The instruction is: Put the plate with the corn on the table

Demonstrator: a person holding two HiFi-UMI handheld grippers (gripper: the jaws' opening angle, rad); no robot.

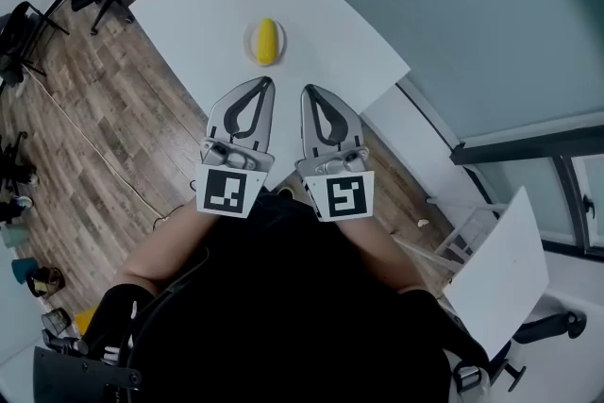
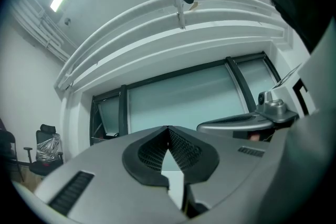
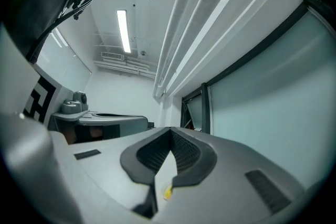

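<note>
Looking down in the head view: one white table (image 1: 311, 24), with one small plate (image 1: 249, 42) resting on it and holding one yellow corn cob (image 1: 266, 41), at 12 o'clock from two grippers, the left gripper (image 1: 267, 81) and the right gripper (image 1: 309, 90). Left gripper view: jaws pressed together at the tips, gripping nothing. Right gripper view: jaws likewise together and empty, with a yellow speck of the cob below them.

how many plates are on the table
1. The plate lies in the middle of the table, corn on it. The left claw covers only a sliver of the near edge.
</note>
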